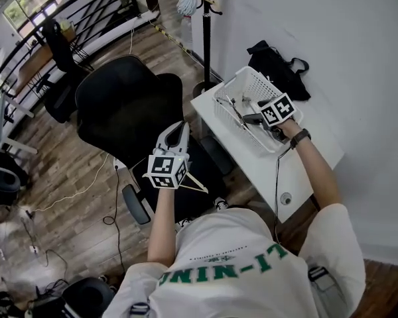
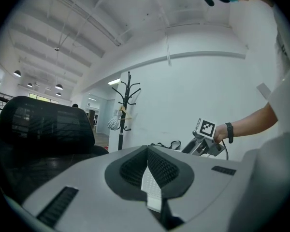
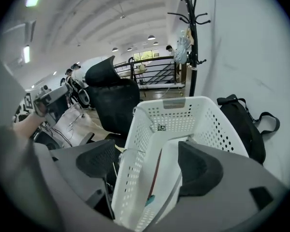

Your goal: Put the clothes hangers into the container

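Green shirt lettering (image 1: 229,269), apparently "LI-NING"

Two grippers (image 1: 179,128) (image 1: 247,119) are counted, one basket (image 1: 252,79), one table (image 1: 265,171), one bag (image 1: 278,68), one coat stand (image 1: 206,38), one watch (image 1: 300,138), at least two chairs (image 1: 129,105) (image 1: 56,42). One hanger (image 1: 198,185) is seen outside the basket; those inside cannot be counted.

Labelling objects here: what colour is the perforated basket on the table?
White; the basket shows best in the right gripper view.
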`<state>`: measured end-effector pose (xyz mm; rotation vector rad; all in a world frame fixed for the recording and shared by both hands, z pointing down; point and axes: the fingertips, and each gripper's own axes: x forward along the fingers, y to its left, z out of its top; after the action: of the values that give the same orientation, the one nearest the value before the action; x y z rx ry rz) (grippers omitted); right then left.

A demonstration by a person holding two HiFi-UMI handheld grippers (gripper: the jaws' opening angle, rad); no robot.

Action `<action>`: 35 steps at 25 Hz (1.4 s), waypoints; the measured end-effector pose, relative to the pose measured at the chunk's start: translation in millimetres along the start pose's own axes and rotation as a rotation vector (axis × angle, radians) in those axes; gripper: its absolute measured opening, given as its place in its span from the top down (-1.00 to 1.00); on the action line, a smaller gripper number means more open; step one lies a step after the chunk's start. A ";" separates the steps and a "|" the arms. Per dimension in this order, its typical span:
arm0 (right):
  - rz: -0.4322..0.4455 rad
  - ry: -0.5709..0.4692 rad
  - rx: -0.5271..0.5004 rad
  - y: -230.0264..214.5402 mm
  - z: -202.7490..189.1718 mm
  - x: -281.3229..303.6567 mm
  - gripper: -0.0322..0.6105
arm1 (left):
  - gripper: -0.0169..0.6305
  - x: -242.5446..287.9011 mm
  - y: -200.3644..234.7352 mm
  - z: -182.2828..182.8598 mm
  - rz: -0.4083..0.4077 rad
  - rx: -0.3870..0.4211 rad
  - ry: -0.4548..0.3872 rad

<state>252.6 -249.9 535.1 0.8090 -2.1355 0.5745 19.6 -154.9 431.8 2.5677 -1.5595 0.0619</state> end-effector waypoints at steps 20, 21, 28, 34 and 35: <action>0.349 -0.023 -0.362 207.7 69.0 64.4 -0.20 | 0.91 -86.3 106.3 -57.5 0.243 -0.088 0.094; 0.367 0.001 -0.373 217.6 64.2 73.7 -0.20 | 0.90 -93.1 110.5 -62.5 0.255 -0.098 0.101; 0.441 0.154 -0.368 268.4 15.5 160.6 -0.20 | 0.90 -130.8 138.9 -120.8 0.333 -0.179 0.164; 0.431 0.294 -0.236 288.0 -48.3 266.0 -0.20 | 0.90 -141.5 170.8 -189.7 0.374 -0.251 0.253; 0.427 0.317 -0.219 289.9 -63.4 284.8 -0.20 | 0.90 -141.3 176.0 -202.8 0.378 -0.261 0.265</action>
<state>-63.7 -110.6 758.1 0.1248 -2.0306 0.6230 -194.5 -82.6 634.4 1.9558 -1.7858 0.2123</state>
